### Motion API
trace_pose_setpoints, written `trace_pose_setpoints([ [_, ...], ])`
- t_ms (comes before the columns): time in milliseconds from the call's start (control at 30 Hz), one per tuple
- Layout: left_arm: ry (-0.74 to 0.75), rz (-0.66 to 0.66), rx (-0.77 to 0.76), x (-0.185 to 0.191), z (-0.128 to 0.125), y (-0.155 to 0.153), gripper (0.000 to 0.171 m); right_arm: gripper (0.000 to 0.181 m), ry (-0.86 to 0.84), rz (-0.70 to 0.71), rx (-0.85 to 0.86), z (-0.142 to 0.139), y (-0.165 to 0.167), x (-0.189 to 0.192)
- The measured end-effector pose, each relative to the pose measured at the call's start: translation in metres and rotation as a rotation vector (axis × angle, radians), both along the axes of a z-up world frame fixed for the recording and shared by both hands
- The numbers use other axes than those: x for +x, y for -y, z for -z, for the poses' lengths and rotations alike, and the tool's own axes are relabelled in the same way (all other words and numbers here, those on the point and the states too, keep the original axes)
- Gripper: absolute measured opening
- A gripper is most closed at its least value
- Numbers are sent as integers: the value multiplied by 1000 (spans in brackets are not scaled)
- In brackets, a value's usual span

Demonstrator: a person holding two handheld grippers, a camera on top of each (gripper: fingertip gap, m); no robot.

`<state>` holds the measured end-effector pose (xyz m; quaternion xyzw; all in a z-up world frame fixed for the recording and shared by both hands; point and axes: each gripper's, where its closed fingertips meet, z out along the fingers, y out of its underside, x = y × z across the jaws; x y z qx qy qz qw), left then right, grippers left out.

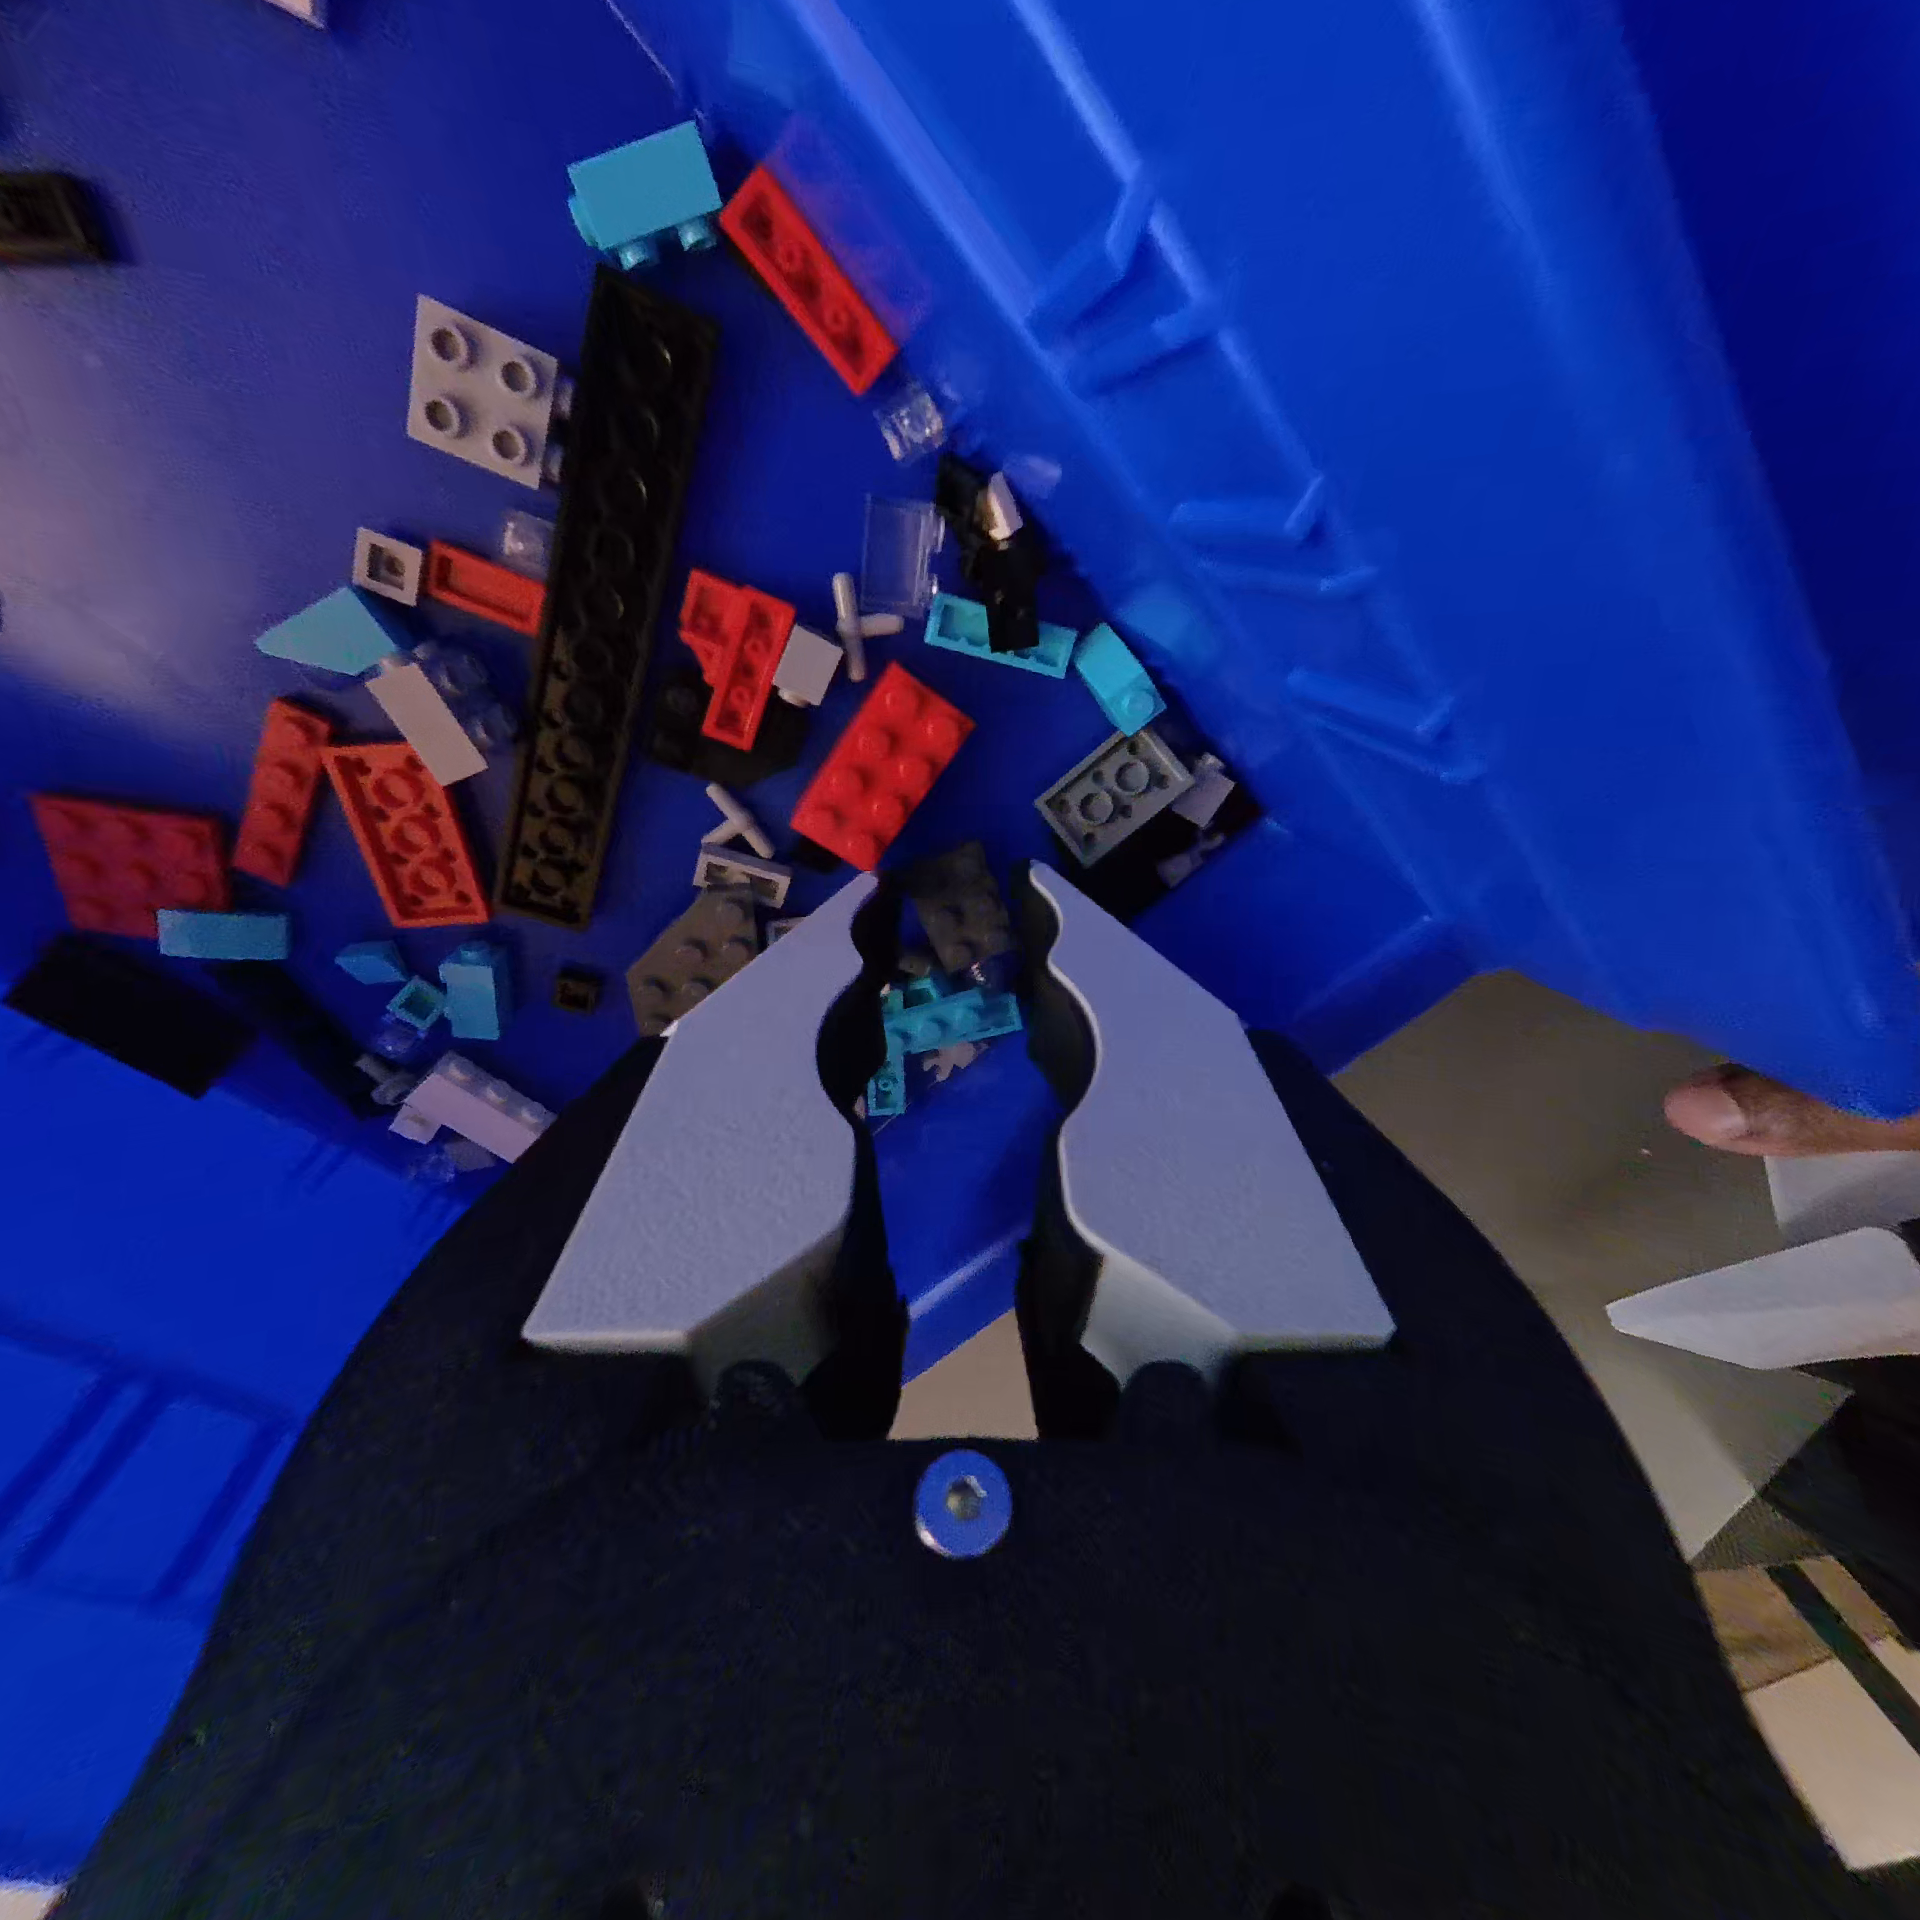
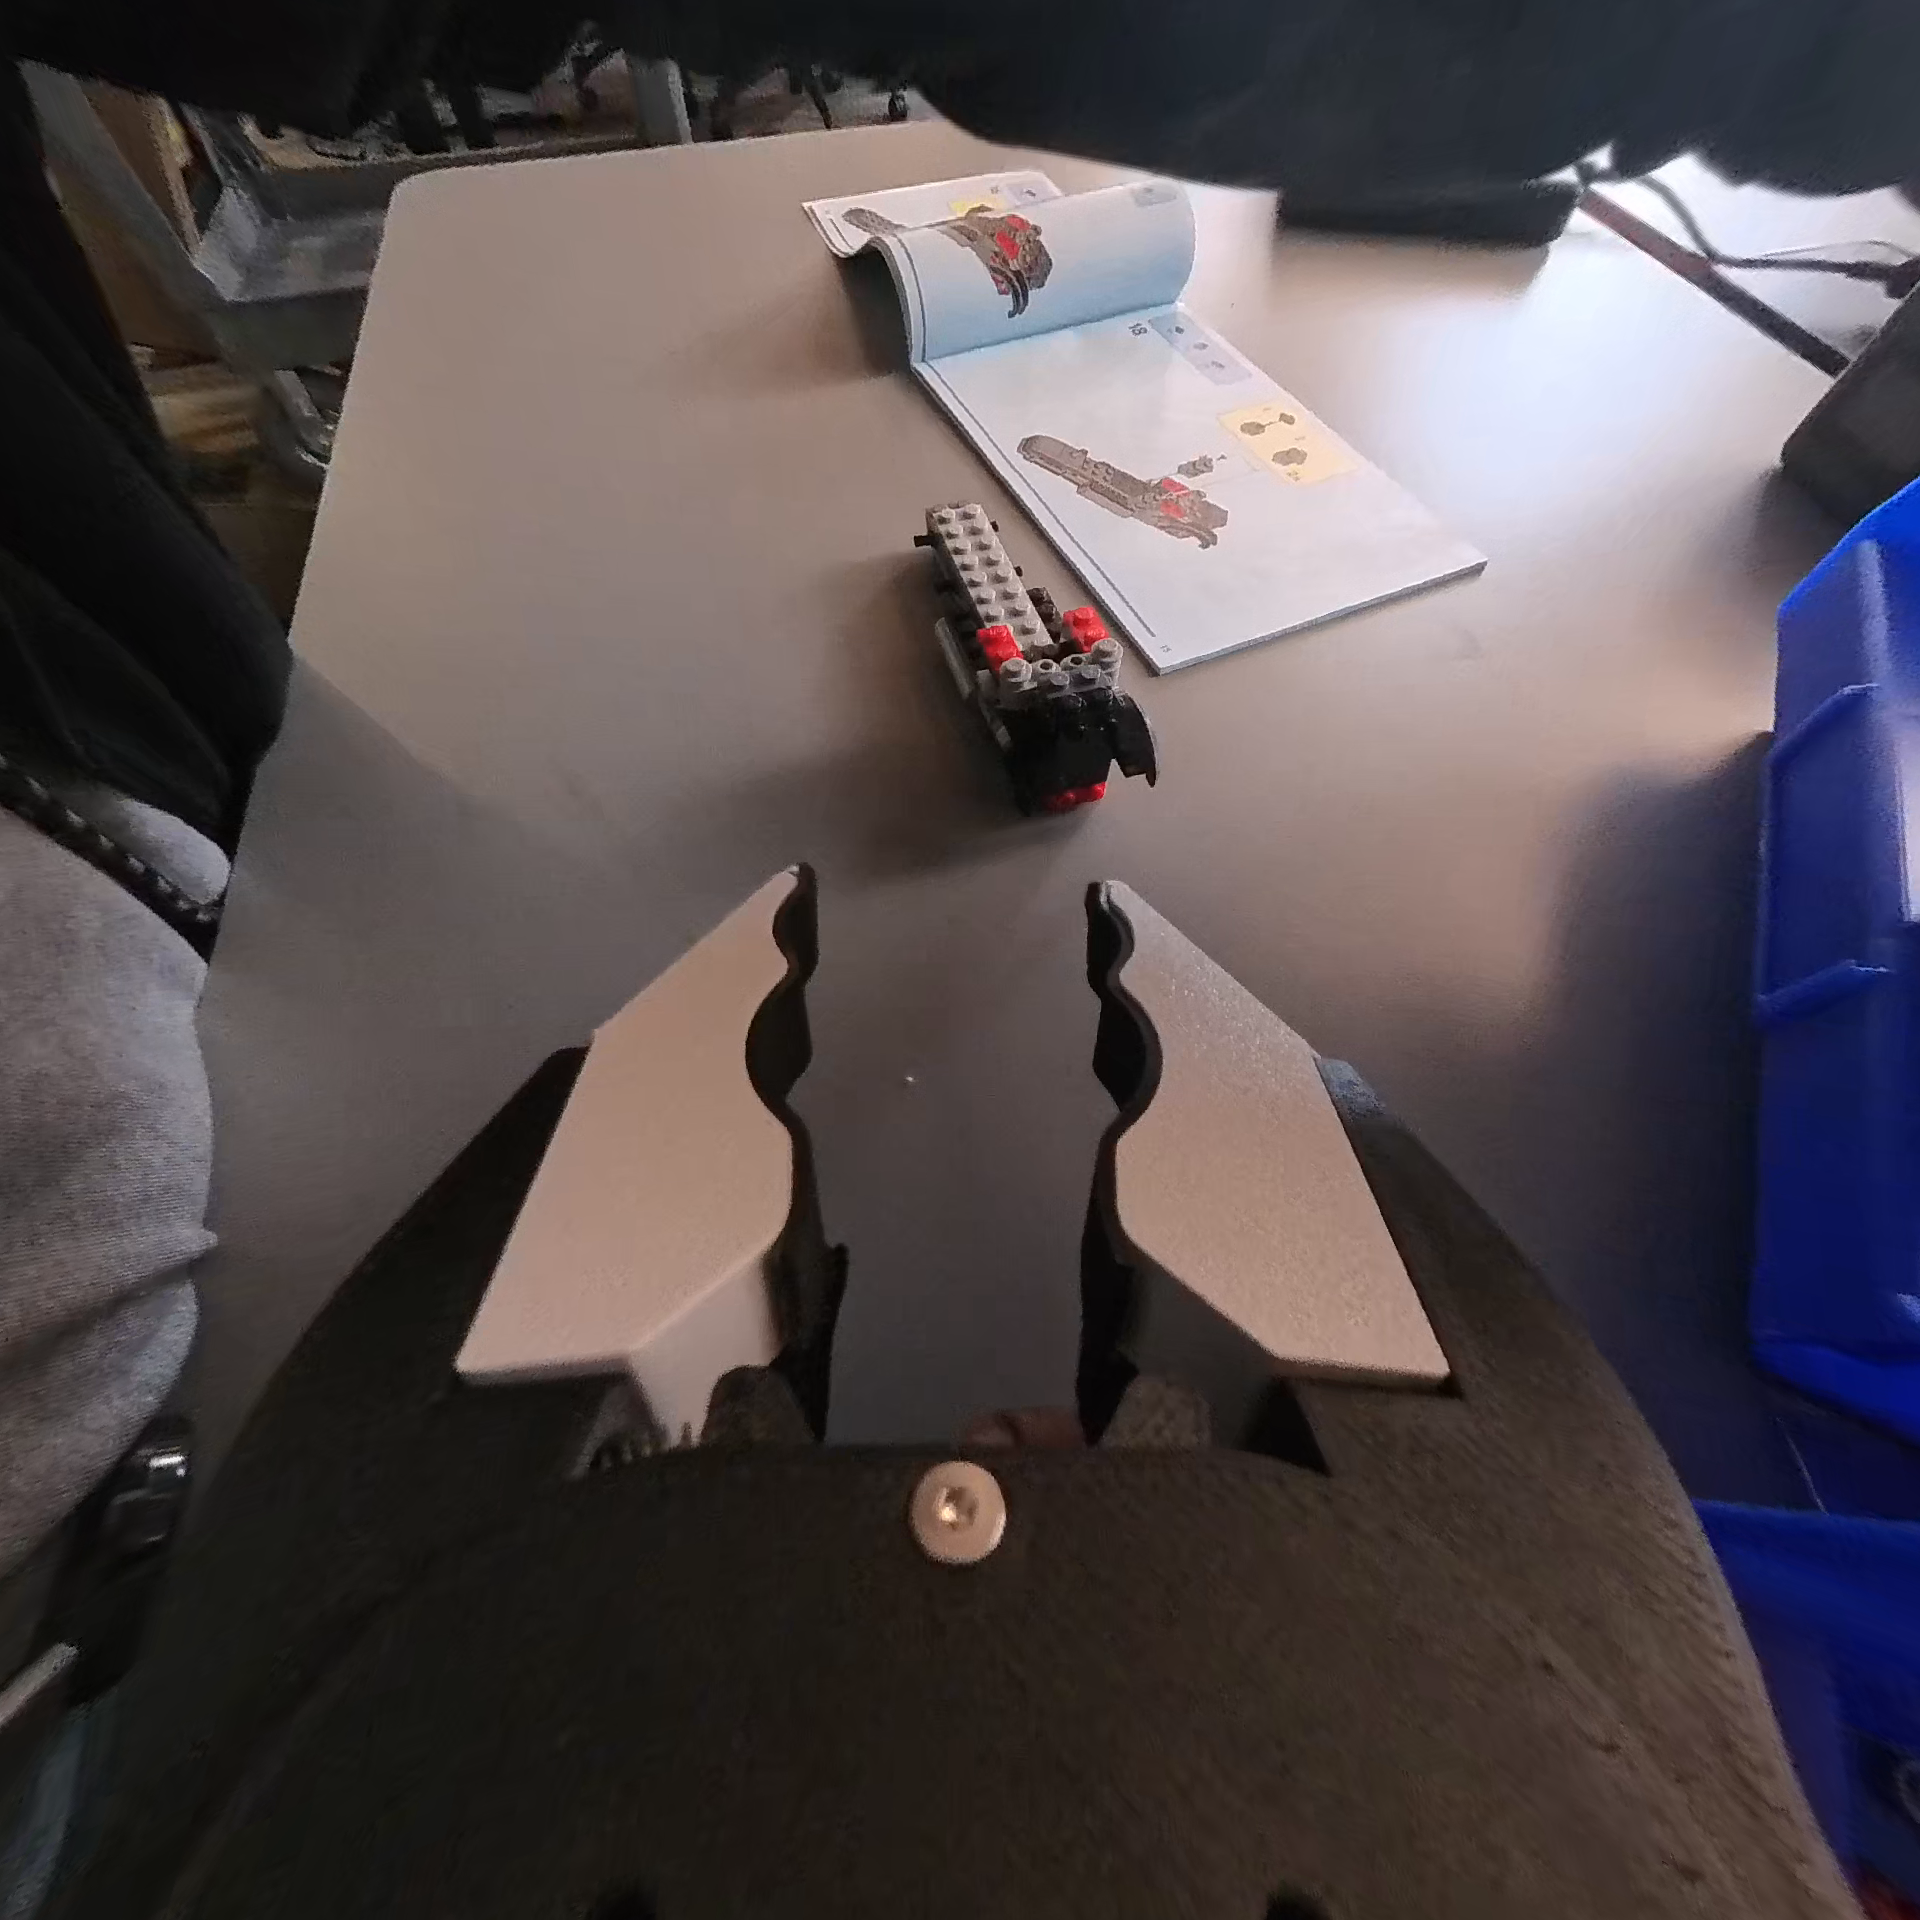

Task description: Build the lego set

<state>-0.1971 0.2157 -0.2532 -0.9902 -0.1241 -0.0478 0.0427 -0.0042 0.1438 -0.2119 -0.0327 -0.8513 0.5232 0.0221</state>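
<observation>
The left gripper [image 1: 954, 914] hung over the blue bin [image 1: 1351, 436], its jaws parted a little and grasping nothing. Between and just beyond the tips lay a small turquoise plate [image 1: 951, 1023] and a dark grey plate [image 1: 961, 904], neither one touched as far as could be told. Past them, straight ahead of the jaws, sat a red two-by-four brick [image 1: 883, 764], its long axis running up and to the right, slanted across the line of the jaws. Farther out to the left a long black plate [image 1: 608, 592] stretched almost straight away from the gripper, with a light grey square plate [image 1: 480, 405] just beside its far end and more red, turquoise and clear pieces scattered across the bin floor. A thumb [image 1: 1756, 1107] gripped the bin's near rim at the right edge.

The right gripper [image 2: 951, 888] hovered low over the grey table [image 2: 582, 499], jaws spread wide and empty. Directly ahead of them, near but apart, lay the half-built model [image 2: 1029, 655], its long axis pointing almost straight away from the jaws, leaning slightly left at the far end. Its near end was black with small red pieces and a curved black fin; grey studded plates covered the top toward the far end. The open instruction booklet [image 2: 1174, 436] lay just beside it to the right.

By my reading, the left gripper was the nearer to the loose pieces and the right the nearer to the model, so picking a piece from the bin looked like the left's job.
</observation>
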Motion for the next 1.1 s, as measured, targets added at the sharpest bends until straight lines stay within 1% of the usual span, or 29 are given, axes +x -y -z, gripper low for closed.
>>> trace_pose_setpoints([
  [67,-14,6,-20,-2,0,1,19,53,-3,1,2,0,0,0],
  [267,-36,18,-87,-3,1,4,25,53,-6,2,5,1,0,0],
  [367,-75,29,-112,-7,2,5,20,53,-12,2,8,1,0,0],
  [500,-89,25,-107,-8,2,4,18,53,-20,3,8,1,0,0],
  [567,-100,-3,-62,-10,-2,2,17,53,-23,6,6,1,0,0],
  [600,-103,-24,-19,-11,-7,0,17,53,-23,8,5,1,0,0],
  [667,-122,-78,104,-12,-29,-7,17,53,-25,12,2,0,0,-1],
  [767,-164,-134,310,-4,-79,-6,17,53,-26,17,-3,-1,0,-2],
  [800,-181,-148,374,3,-97,0,17,53,-24,18,-4,-1,0,-2],
  [867,-207,-182,473,25,-126,23,17,53,-15,21,-7,-1,0,-3],
  [900,-215,-188,510,39,-134,38,17,54,-8,23,-10,-2,0,-3],
  [933,-216,-202,530,55,-137,57,17,54,-1,25,-14,-2,0,-4],
  [1000,-195,-225,536,89,-128,95,17,53,15,28,-20,-3,3,-7],
  [1100,-132,-259,489,137,-90,145,17,53,45,19,-30,-5,14,-11],
])
